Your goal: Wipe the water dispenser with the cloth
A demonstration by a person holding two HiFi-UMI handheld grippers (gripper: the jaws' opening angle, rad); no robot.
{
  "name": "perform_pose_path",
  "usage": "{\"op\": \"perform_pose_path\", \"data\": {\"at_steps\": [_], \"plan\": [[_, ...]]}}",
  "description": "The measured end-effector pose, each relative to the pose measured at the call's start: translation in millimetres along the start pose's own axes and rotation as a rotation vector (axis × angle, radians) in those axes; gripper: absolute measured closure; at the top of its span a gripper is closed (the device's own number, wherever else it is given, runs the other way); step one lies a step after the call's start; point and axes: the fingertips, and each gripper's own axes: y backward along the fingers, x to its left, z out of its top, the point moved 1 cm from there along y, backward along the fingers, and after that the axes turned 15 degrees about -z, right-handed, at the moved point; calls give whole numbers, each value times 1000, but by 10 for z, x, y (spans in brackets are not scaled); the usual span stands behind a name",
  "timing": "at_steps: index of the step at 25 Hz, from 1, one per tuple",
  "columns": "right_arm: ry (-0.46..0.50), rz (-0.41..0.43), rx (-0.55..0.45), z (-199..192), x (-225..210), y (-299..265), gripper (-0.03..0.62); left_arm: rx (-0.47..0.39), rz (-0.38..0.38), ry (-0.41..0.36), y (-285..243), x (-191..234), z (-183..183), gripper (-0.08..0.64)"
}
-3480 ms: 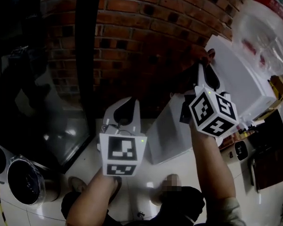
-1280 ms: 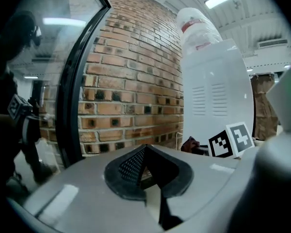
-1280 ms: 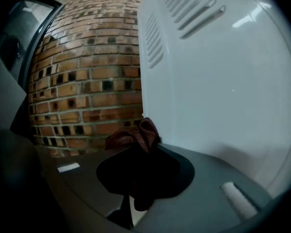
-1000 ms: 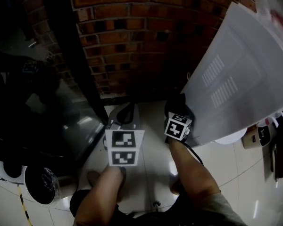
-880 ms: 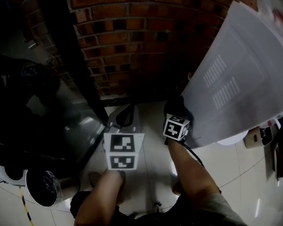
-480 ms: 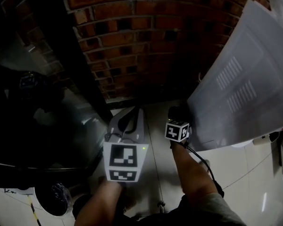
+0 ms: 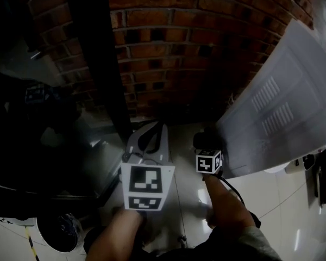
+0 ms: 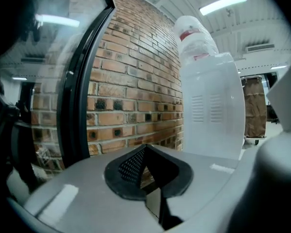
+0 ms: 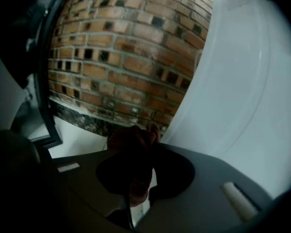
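The white water dispenser [image 7: 280, 118] stands at the right against the brick wall, its vented side panel facing me; it also fills the right of the right gripper view [image 9: 252, 81]. In the left gripper view the dispenser [image 8: 211, 110] carries a clear bottle [image 8: 194, 33] on top. My right gripper [image 7: 205, 141] is shut on a dark red cloth [image 9: 131, 142], low down by the dispenser's bottom corner, beside the panel. My left gripper [image 7: 154, 126] hangs to the left, away from the dispenser. Its jaws [image 8: 144, 148] meet at the tips with nothing between them.
A brick wall [image 7: 168, 48] runs behind. A black door frame post [image 7: 106, 64] and a dark glass panel [image 7: 38, 135] stand at the left. A round bin [image 7: 57, 232] sits on the light tiled floor [image 7: 271, 200] at the lower left. Small items [image 7: 293, 165] lie by the dispenser's foot.
My right gripper has slid down the dispenser's side with the cloth, from near the top to the bottom corner. The left gripper has lifted a little.
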Motion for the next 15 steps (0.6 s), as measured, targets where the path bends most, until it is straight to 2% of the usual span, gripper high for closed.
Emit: {"op": "perform_pose_path", "data": {"at_steps": [4, 8, 12, 15], "plan": [[9, 66, -230, 750, -322, 713, 522, -59, -6, 3, 92, -162, 222, 560], [-17, 93, -447, 1572, -895, 1664, 522, -107, -34, -57, 128, -494, 459, 560], [4, -8, -639, 2329, -1683, 2532, 522, -142, -101, -157, 94, -869, 691, 560], [12, -122, -739, 2848, -2239, 3036, 522, -176, -121, -162, 132, -1017, 825, 560]]}}
